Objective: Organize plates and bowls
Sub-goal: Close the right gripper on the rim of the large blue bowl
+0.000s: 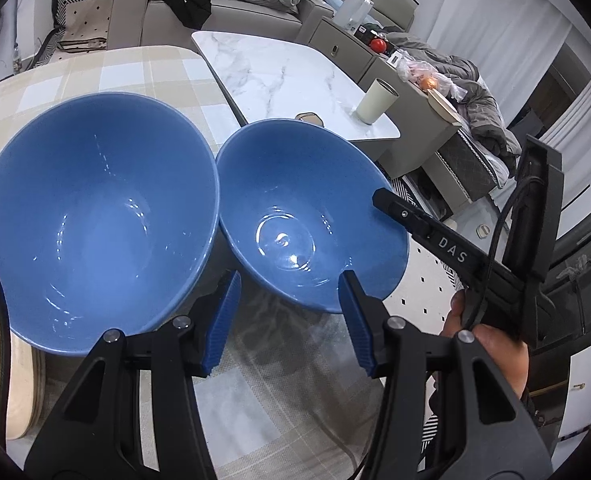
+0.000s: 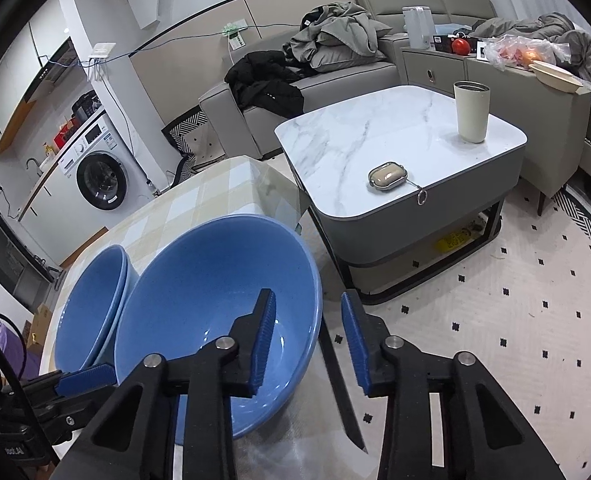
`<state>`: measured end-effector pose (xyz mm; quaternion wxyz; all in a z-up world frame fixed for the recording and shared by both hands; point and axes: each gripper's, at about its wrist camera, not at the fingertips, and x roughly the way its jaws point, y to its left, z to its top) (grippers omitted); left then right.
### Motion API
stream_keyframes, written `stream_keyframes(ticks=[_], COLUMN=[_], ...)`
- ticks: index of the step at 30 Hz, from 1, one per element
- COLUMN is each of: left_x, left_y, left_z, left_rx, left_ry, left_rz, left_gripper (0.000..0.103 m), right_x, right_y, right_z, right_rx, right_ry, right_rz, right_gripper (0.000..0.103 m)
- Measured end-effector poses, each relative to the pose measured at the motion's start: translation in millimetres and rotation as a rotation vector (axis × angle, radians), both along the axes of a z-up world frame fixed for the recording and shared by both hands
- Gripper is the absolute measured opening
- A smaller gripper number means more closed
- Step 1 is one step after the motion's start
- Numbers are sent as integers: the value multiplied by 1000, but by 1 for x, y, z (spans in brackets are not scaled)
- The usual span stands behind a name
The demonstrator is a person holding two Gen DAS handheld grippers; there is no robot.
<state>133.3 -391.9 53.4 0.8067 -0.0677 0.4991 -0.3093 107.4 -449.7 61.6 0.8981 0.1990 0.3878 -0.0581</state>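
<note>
— Where are the bowls seen?
— A large blue bowl (image 1: 95, 216) is set on the checked tablecloth (image 1: 143, 68), touching a smaller blue bowl (image 1: 307, 216) on its right.
— And the claws?
— The left gripper (image 1: 291, 312) is held wide at the smaller bowl's near rim; the right gripper (image 2: 309, 340) is spread wide astride its right rim.

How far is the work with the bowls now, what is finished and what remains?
Done: in the right wrist view the left bowl shows a double rim, so it looks like two bowls already nested. In hand: nothing is gripped; the right gripper is open with one finger over the rim of the right bowl, and the left gripper is open in front of it. Left: stacking that bowl. Pale plates lie beside them.
</note>
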Motion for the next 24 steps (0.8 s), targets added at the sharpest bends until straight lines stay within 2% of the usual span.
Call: stream_keyframes(ticks=[3,8,12,24], left_x=[3,3,3,-1], left_y=[0,-4,-7,-7], left_z=[-2,-3,-3,0], left_rx=[2,19,41,72], left_ry=[1,-15,-33,-92], left_rz=[3,-12,-15,-48], left_gripper=[48,39,33,33], right_x=[4,5,4,-7], right_y=[0,1,2,5], right_z=[-2,-3,-3,1], right_rx=[4,-10,-23,-45], right_ry=[1,-7,-6,-16], right_rz=[0,4,0,-9], right_gripper=[25,16,15,15])
